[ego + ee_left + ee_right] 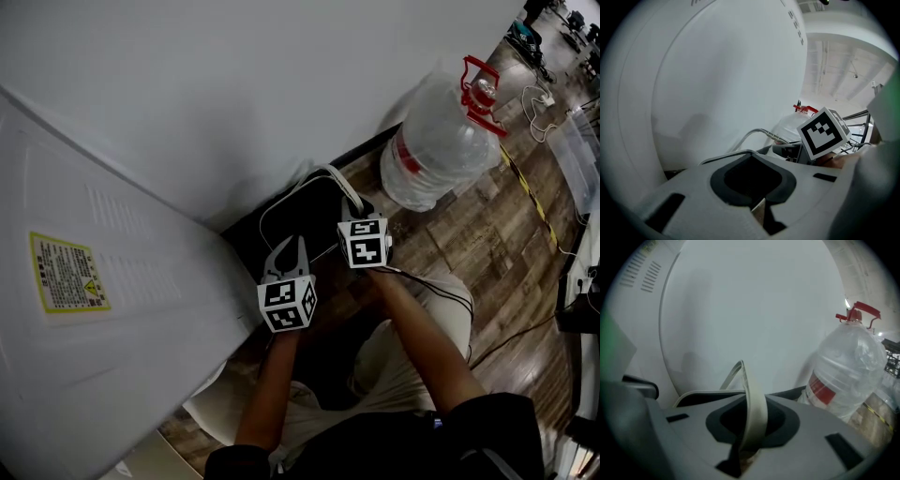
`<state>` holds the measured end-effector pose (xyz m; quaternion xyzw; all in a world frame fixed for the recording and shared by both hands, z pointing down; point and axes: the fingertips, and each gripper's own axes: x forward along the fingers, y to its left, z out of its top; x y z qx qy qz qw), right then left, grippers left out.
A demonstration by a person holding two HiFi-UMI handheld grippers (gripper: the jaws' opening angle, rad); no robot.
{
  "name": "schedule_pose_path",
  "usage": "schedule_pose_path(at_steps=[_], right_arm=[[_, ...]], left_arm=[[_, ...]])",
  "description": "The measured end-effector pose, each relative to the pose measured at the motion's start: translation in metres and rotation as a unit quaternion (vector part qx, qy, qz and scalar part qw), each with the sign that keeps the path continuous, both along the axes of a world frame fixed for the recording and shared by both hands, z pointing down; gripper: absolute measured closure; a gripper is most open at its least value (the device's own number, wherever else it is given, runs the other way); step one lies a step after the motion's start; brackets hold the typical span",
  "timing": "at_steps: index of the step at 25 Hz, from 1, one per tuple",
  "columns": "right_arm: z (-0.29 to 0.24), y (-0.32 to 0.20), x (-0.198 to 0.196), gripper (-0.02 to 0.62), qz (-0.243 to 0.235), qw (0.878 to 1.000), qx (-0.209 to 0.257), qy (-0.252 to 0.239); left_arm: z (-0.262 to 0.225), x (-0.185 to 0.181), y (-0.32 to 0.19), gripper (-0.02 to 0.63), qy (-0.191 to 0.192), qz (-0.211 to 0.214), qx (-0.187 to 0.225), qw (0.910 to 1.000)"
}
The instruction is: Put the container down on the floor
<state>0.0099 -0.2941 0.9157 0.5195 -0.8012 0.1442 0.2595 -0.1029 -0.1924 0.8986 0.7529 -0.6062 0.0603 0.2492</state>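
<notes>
Container [298, 214], dark, pale rim, strap handle [751, 404]: at floor [469, 234] level by wall [234, 84], near water bottle [436, 145]; R gripper [353, 210] fingers clamped on handle, L gripper [287, 251] fingers closed at rim, hold unconfirmed; prob. light, rigid body, limp handle, so carry by handle, steady rim.

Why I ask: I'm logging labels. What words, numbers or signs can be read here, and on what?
Yellow sticker on the white appliance: warning triangle visible, print too small to read.
Red label on the water jug: blurred, unreadable.
Marker cubes: square patterns only, no words.
No text can be quoted.
</notes>
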Motion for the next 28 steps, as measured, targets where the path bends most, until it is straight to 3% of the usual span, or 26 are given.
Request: schedule_pose_path(at_steps=[14, 28], right_arm=[[0.031, -0.004, 0.026, 0.561, 0.058, 0.996, -0.064, -0.001], [0.067, -0.002, 0.043, 0.511, 0.073, 0.991, -0.105, 0.032]], left_arm=[[0.01, 0.012, 0.001, 0.591, 0.003, 0.012, -0.007, 0.9999], [0.026, 0.013, 0.005, 0.591, 0.005, 0.016, -0.022, 0.9996]])
